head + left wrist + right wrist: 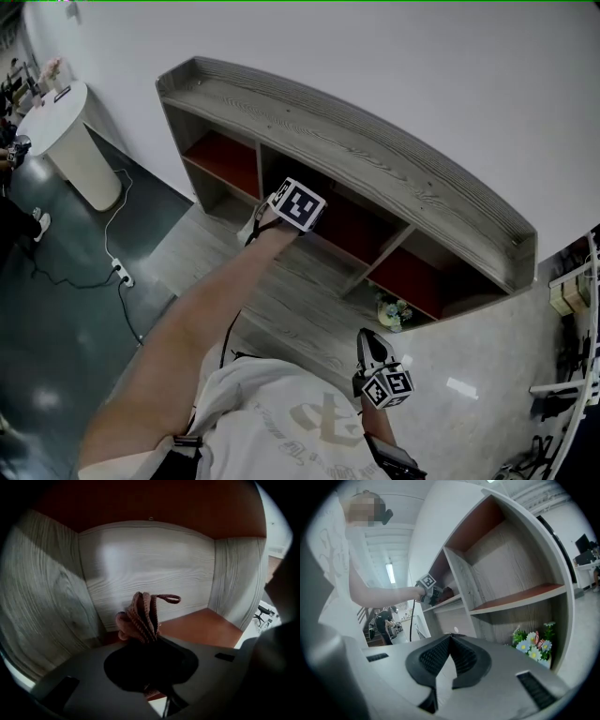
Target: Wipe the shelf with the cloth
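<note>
At the far left of the shelf (356, 141), a round white table (66, 131) stands well apart from it on the dark floor. The shelf is long, curved and of grey wood grain, with red-brown boards inside.

The person's bare left arm stretches to a middle compartment, where the left claw (292, 208) reaches in. The head view shows only its marker cube there. The left gripper view looks into that compartment: the jaws are clamped on a bunched pinkish-brown cloth (139, 618). Its long axis runs straight out from the jaws toward the pale back panel, and a small loop at its tip points right.

Further right, the right claw (375, 352) hangs low in front of the shelf, near the person's white shirt. The right gripper view shows its jaws together, with nothing between them. A small pot of flowers (394, 312) sits at the shelf's lower right.
</note>
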The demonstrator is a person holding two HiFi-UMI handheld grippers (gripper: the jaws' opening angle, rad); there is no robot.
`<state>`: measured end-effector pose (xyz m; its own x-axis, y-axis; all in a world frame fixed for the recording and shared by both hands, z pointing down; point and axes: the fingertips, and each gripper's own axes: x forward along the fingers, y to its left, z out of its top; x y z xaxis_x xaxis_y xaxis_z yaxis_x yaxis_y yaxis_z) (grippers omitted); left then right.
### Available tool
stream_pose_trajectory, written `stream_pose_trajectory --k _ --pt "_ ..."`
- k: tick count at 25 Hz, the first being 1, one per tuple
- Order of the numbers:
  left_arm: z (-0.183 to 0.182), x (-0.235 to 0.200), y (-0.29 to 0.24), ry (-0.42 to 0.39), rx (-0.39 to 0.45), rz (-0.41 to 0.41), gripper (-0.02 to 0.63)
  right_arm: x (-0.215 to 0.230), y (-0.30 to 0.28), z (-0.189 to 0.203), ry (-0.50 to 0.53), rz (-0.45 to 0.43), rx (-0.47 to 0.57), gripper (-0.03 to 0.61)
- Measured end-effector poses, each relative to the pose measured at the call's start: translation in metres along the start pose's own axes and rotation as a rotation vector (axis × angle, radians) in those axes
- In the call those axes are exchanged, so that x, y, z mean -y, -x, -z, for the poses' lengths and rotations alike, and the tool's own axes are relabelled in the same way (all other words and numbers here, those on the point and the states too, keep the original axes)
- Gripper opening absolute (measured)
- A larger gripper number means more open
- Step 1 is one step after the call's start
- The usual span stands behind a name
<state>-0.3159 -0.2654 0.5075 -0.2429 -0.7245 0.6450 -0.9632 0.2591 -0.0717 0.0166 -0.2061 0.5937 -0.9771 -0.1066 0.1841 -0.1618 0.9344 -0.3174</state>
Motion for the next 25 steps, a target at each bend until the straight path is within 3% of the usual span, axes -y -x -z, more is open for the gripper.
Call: stream_pose_trajectory --k 15,18,25 --pt "0.027 -0.029 0.030 0.142 0.020 -0.164 0.075 0.004 0.007 0.007 -0.009 -0.071 -0.027 0.005" --pt "0.037 -0.028 0.041 0.184 0.056 -0.183 0.075 0.006 0.011 0.008 -0.011 -0.089 -0.029 0.005" --pt "0.079 -0.030 0.086 0.297 0.140 -0.314 0.075 0.010 0.025 0.014 -0.018 -0.143 -0.044 0.005"
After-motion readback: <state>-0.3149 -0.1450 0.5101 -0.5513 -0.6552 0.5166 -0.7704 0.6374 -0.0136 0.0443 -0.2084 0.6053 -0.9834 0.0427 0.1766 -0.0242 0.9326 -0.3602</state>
